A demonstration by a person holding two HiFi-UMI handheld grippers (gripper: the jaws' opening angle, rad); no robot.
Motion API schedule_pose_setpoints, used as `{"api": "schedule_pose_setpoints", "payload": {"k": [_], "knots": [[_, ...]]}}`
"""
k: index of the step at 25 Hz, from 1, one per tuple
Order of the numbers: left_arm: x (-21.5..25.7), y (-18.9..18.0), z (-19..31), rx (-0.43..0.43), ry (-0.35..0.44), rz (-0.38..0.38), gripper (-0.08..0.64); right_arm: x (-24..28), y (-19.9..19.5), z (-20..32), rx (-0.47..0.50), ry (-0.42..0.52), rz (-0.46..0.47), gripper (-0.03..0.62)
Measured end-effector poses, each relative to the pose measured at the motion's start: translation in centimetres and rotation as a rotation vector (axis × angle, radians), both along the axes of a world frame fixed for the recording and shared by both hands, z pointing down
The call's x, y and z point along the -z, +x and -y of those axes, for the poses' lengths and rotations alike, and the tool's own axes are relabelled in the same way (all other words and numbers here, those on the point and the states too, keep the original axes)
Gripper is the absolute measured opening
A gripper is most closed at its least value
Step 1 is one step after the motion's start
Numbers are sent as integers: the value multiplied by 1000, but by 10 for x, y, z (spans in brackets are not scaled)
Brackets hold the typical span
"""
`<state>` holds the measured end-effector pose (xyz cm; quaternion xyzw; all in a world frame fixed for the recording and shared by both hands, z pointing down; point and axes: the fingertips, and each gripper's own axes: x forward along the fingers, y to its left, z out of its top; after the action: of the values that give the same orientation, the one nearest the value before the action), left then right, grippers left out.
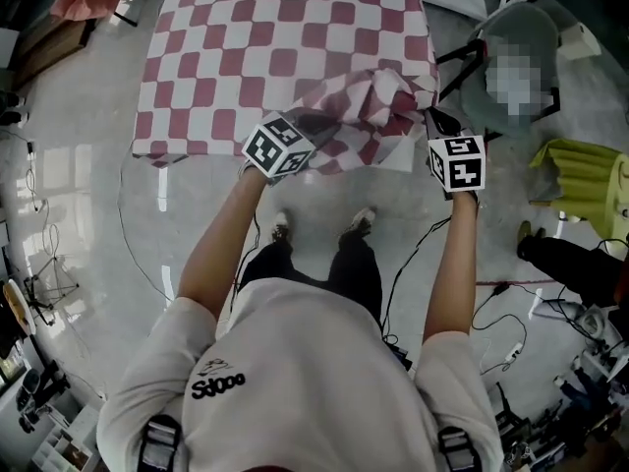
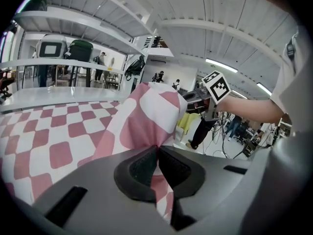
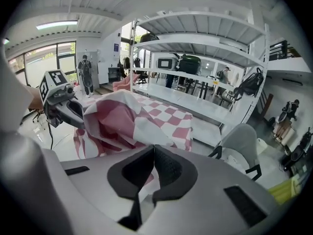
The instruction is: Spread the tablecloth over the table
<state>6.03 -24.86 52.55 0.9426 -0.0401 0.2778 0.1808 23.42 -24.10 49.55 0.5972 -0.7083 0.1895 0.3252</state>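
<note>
Head view: red-and-white checked tablecloth (image 1: 285, 57) is lying over most of the table (image 1: 454, 3). Far part is lying flat. Near right corner is bunching up into a raised, folded heap between the 2 grippers. A pale strip of table is showing past the cloth's far right edge.

Left gripper (image 1: 319, 124): jaws are pressing together on a fold of the cloth. In the left gripper view (image 2: 157, 153) the 2 dark pads are meeting with pink-and-white fabric passing between them, and the cloth (image 2: 146, 111) is rising in a peak just ahead of the jaws. The flat checked area is stretching away to the left of that view.

Right gripper (image 1: 429, 116): jaws are likewise closing on cloth. In the right gripper view (image 3: 153, 153) the pads are pinching a thin edge of fabric, and the crumpled heap (image 3: 127, 119) is sitting just in front.

Both grippers are hovering at the near edge of the table, with the heap hanging between them. Each gripper's marker cube is showing in the other's view.

A grey chair (image 1: 531, 23) is standing to the right of the table. A yellow-green object (image 1: 580, 170) is lying on the floor further right. Cables (image 1: 423, 254) are trailing across the floor near the person's shoes (image 1: 282, 226).
</note>
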Motion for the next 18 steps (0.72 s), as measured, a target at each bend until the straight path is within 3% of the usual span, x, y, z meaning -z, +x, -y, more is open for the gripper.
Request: {"api": "schedule_pose_setpoints", "payload": {"k": [11,18], "knots": [[6,6,-85,163,-44,-9,40,8,20,-50,229,23,13,25],[6,24,-131,215,-29,-6,38,3,47,-70,249,52,-24,25]]}}
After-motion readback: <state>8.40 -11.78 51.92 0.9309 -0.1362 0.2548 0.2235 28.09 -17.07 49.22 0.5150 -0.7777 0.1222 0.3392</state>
